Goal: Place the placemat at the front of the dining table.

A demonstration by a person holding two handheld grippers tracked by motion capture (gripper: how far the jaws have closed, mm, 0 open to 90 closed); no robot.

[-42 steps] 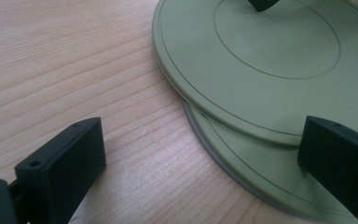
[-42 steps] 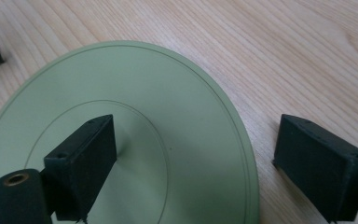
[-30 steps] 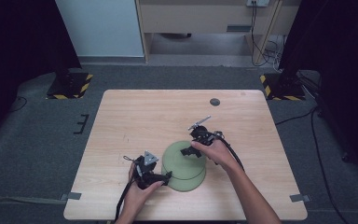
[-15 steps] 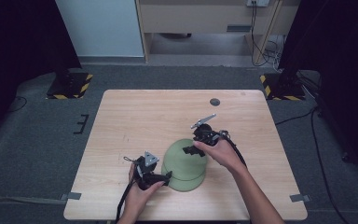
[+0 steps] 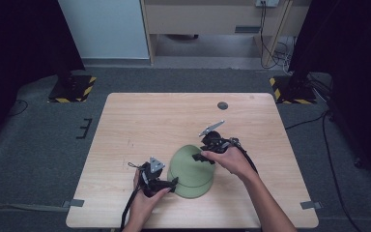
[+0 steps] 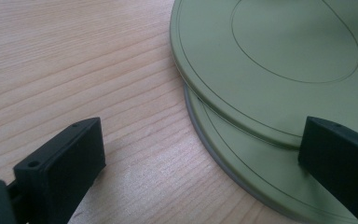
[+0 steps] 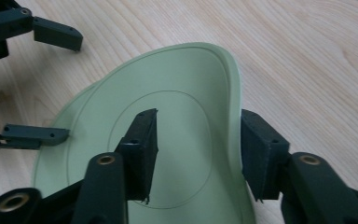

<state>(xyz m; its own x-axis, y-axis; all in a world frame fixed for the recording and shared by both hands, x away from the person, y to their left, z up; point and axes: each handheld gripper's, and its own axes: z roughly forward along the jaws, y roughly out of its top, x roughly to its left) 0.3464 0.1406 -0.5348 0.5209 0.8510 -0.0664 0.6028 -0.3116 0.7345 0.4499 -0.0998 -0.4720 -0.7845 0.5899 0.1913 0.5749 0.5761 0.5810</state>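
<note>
Two pale green plates lie stacked near the front of the wooden table (image 5: pixel 145 121). The top plate (image 5: pixel 186 162) (image 7: pixel 182 140) (image 6: pixel 270 60) is tipped, its far edge raised off the lower plate (image 5: pixel 193 191) (image 6: pixel 242 158). My right gripper (image 5: pixel 199 157) (image 7: pixel 200 140) straddles that raised rim. One jaw is over the plate's face and the other sits against the outside of the rim. Its jaws have just been closing, and a gap still shows between them and the plate. My left gripper (image 5: pixel 173 182) (image 6: pixel 199 135) (image 7: pixel 46 84) rests open and low at the stack's left edge.
A small dark round disc (image 5: pixel 222 105) lies near the table's far edge. Black stands with yellow-striped bases (image 5: pixel 72 89) (image 5: pixel 290 89) flank the table on the grey floor. Bare wood stretches to the left and behind the plates.
My right gripper has risen a little, tipping the top plate's far edge up, and its jaws have narrowed. The left gripper has stayed in place.
</note>
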